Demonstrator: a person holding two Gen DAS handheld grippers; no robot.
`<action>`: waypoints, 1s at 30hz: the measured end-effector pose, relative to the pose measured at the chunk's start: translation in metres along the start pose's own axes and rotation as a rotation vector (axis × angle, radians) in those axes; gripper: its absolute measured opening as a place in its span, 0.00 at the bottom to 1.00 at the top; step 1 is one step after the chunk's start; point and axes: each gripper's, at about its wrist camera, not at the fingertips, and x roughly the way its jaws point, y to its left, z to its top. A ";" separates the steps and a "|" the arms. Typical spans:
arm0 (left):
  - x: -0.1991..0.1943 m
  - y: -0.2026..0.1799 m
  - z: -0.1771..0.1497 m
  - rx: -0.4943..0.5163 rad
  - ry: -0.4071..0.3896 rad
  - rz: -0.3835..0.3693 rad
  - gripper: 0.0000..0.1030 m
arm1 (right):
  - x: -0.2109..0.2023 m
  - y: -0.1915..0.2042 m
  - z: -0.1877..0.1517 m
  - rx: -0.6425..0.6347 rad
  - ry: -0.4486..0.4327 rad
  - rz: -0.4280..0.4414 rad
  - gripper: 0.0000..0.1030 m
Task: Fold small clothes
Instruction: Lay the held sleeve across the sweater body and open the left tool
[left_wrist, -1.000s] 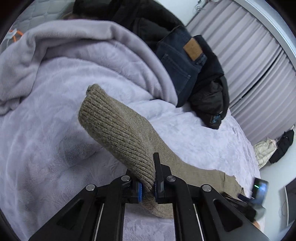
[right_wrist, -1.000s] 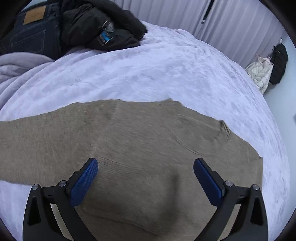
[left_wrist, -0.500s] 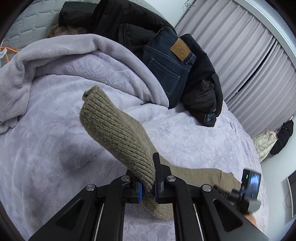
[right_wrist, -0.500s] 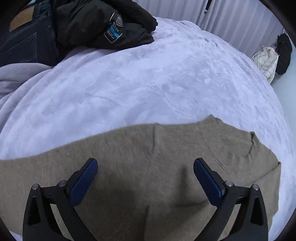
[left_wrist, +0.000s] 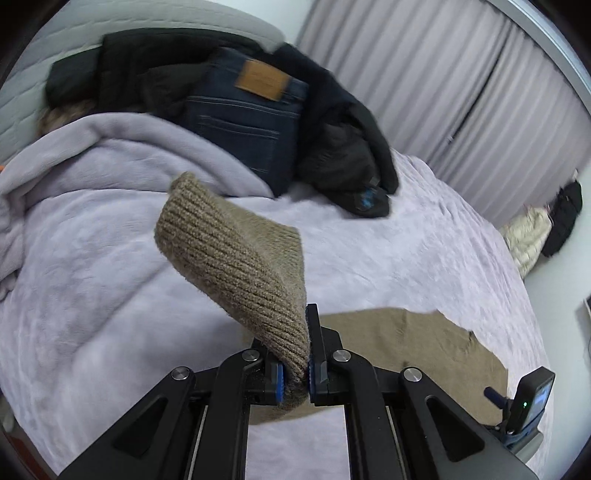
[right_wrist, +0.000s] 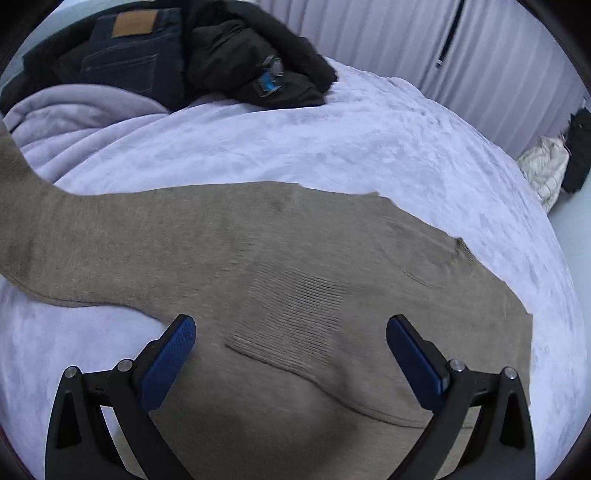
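A tan knit sweater (right_wrist: 280, 258) lies spread on the lilac bed cover (right_wrist: 369, 147). A folded sleeve with a ribbed cuff (right_wrist: 295, 317) rests on its body. My left gripper (left_wrist: 295, 380) is shut on the ribbed cuff of the other sleeve (left_wrist: 229, 254) and holds it up above the bed. The sweater body (left_wrist: 424, 347) lies flat to its right. My right gripper (right_wrist: 291, 354) is open and empty, just above the sweater body near the folded cuff. It also shows at the lower right of the left wrist view (left_wrist: 528, 406).
A pile of dark jackets and blue jeans (left_wrist: 251, 110) sits at the head of the bed, also seen in the right wrist view (right_wrist: 147, 55). A bunched lilac blanket (left_wrist: 92, 155) lies at the left. Curtains (left_wrist: 461, 92) and bags on the floor (left_wrist: 546, 229) are at the right.
My left gripper has carried the held sleeve cuff to the right, toward the sweater body. My right gripper has shifted over the sweater; a folded ribbed cuff now shows between its fingers.
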 end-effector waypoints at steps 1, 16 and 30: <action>0.006 -0.020 -0.001 0.024 0.019 -0.010 0.09 | 0.000 -0.026 -0.007 0.028 0.011 -0.033 1.00; 0.104 -0.399 -0.157 0.459 0.240 -0.186 0.09 | -0.043 -0.273 -0.134 0.367 0.000 -0.118 1.00; 0.150 -0.416 -0.224 0.559 0.287 -0.112 0.99 | -0.028 -0.325 -0.197 0.513 0.026 -0.053 1.00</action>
